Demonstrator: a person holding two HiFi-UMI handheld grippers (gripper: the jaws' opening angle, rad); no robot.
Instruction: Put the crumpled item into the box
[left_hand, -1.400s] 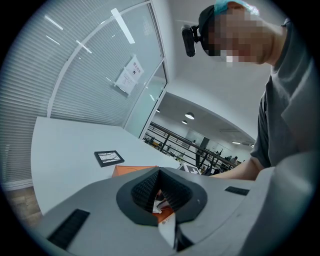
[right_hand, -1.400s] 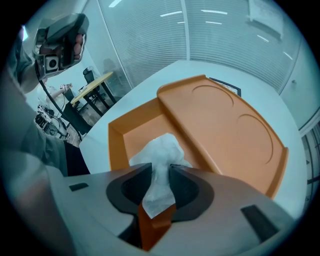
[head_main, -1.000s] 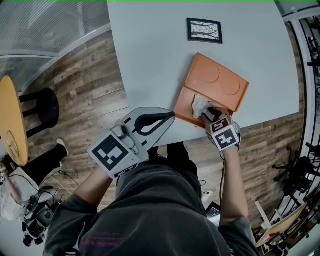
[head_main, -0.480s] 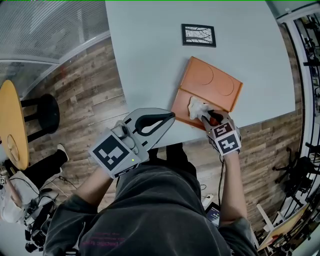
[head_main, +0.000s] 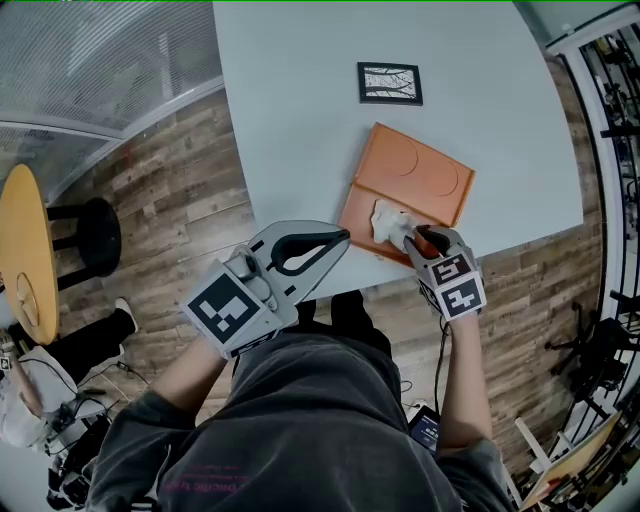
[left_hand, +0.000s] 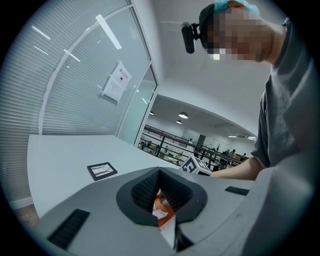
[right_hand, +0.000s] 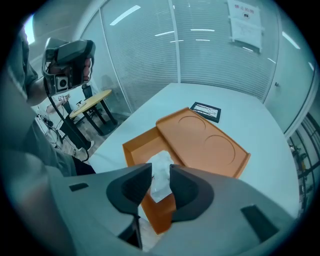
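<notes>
An orange box (head_main: 405, 190) lies near the table's front edge, with its lid (right_hand: 205, 142) slid back and the near compartment (right_hand: 136, 148) open. The crumpled item is a white tissue (head_main: 388, 220) that sits low in that open compartment. My right gripper (head_main: 413, 237) reaches in from the near side. Its jaws stand narrowly apart with the tissue (right_hand: 161, 164) filling the gap, so the right gripper (right_hand: 160, 182) is shut on it. My left gripper (head_main: 343, 236) hovers shut and empty left of the box, over the table edge. Through the left gripper (left_hand: 160, 172) a bit of orange shows.
A small black-framed picture (head_main: 390, 83) lies flat on the pale table (head_main: 300, 120) beyond the box. On the wooden floor to the left stand a round yellow table (head_main: 20, 250) and a black stool (head_main: 85, 235). A seated person's leg (head_main: 80, 340) shows lower left.
The right gripper has drawn slightly back toward the table's front edge, and the tissue stays over the box's open part. The left gripper has hardly moved. The head view has shifted a little.
</notes>
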